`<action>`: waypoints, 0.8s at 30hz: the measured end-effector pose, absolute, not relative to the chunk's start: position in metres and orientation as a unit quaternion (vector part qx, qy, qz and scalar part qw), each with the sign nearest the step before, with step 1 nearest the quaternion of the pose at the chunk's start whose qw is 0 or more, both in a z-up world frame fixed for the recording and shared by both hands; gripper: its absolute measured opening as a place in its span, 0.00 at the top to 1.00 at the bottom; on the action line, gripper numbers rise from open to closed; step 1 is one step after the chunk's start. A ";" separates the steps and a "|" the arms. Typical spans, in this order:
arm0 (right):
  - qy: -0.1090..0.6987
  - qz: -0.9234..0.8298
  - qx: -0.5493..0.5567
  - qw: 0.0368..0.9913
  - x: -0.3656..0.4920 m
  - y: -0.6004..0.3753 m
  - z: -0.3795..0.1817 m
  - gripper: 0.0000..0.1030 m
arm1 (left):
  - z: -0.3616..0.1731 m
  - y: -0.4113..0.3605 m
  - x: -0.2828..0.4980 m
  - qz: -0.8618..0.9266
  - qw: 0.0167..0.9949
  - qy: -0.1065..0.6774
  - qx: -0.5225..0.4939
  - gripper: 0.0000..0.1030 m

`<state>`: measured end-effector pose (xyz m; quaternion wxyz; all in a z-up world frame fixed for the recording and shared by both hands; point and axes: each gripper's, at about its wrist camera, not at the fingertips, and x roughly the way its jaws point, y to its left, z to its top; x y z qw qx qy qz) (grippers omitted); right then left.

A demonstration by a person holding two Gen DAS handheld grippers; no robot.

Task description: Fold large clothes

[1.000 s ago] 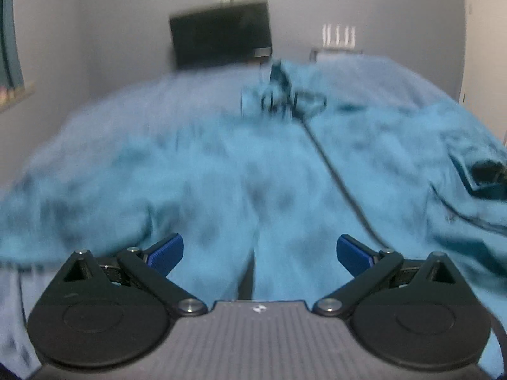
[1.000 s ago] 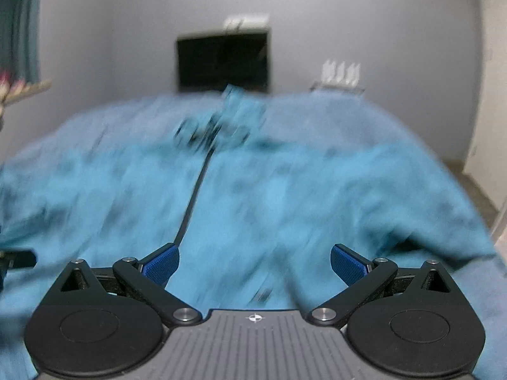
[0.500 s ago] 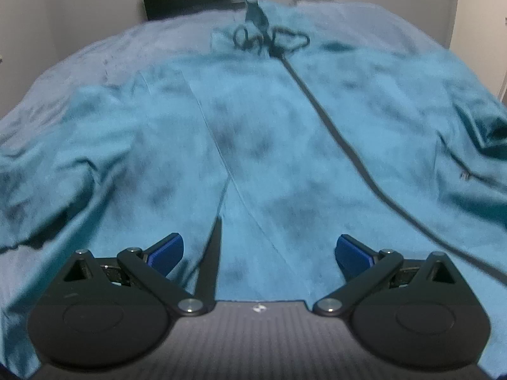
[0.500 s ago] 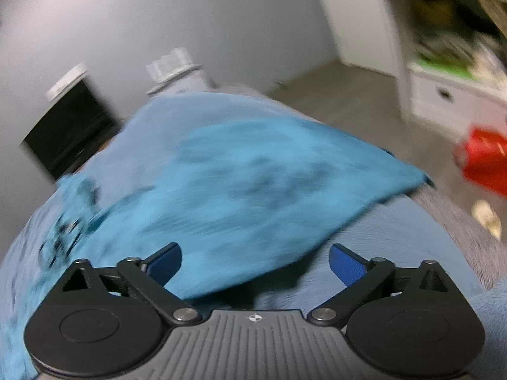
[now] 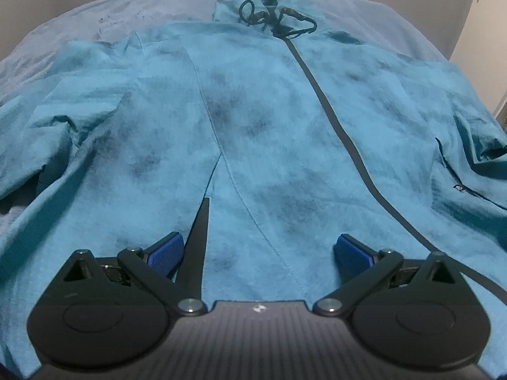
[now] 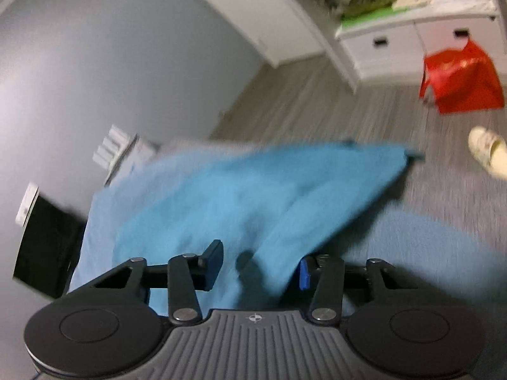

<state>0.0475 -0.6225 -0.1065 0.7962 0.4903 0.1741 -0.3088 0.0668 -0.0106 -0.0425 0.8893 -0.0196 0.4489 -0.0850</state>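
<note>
Your right view was motion-blurred; mottled teal zip-front hooded jacket (image 5: pixel 253 120) lay front-up, flat on grey-blue bed cover (image 5: pixel 104 12). Your left gripper (image 5: pixel 257 248) sat wide open over hem. Your right gripper (image 6: pixel 258 264) had jaws part-closed around sleeve fold (image 6: pixel 269 209); grip unclear. Sleeve tip overhung bed edge above grey wood floor (image 6: pixel 317 101).

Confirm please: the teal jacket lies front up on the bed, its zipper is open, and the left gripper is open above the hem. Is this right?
Not quite. The left wrist view shows the zipper closed along the teal jacket, from collar to hem. The rest holds: front up on the bed, left gripper open.
</note>
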 end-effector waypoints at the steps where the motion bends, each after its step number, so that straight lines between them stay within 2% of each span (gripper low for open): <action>1: 0.163 -0.321 0.491 0.793 0.046 -0.629 -0.110 0.62 | -0.043 -0.010 0.068 -0.087 0.889 0.450 -0.022 0.00; 3: 0.140 -0.335 0.501 0.785 0.043 -0.640 -0.118 0.68 | -0.046 -0.009 0.070 -0.090 0.888 0.451 -0.025 0.00; 7: 0.104 -0.367 0.518 0.766 0.033 -0.656 -0.137 0.70 | -0.052 -0.009 0.077 -0.095 0.884 0.457 -0.029 0.00; 8: 0.097 -0.372 0.521 0.762 0.031 -0.660 -0.142 0.73 | -0.053 -0.010 0.078 -0.095 0.884 0.457 -0.031 0.00; 9: 0.092 -0.372 0.524 0.760 0.031 -0.662 -0.144 0.84 | -0.054 -0.010 0.079 -0.095 0.883 0.458 -0.031 0.00; 10: 0.088 -0.371 0.524 0.762 0.030 -0.661 -0.144 0.90 | -0.055 -0.011 0.079 -0.095 0.883 0.458 -0.030 0.00; 12: 0.077 -0.366 0.511 0.774 0.036 -0.662 -0.142 0.96 | -0.055 -0.012 0.079 -0.094 0.884 0.458 -0.028 0.00; 15: 0.049 -0.347 0.461 0.815 0.046 -0.649 -0.109 0.96 | -0.055 -0.013 0.078 -0.093 0.884 0.457 -0.026 0.00; 18: 0.001 -0.271 0.416 0.868 0.040 -0.623 -0.053 0.97 | -0.055 -0.013 0.077 -0.093 0.885 0.456 -0.025 0.00; 24: -0.046 -0.108 0.269 0.956 0.037 -0.518 0.052 0.97 | -0.055 -0.012 0.077 -0.095 0.886 0.453 -0.025 0.00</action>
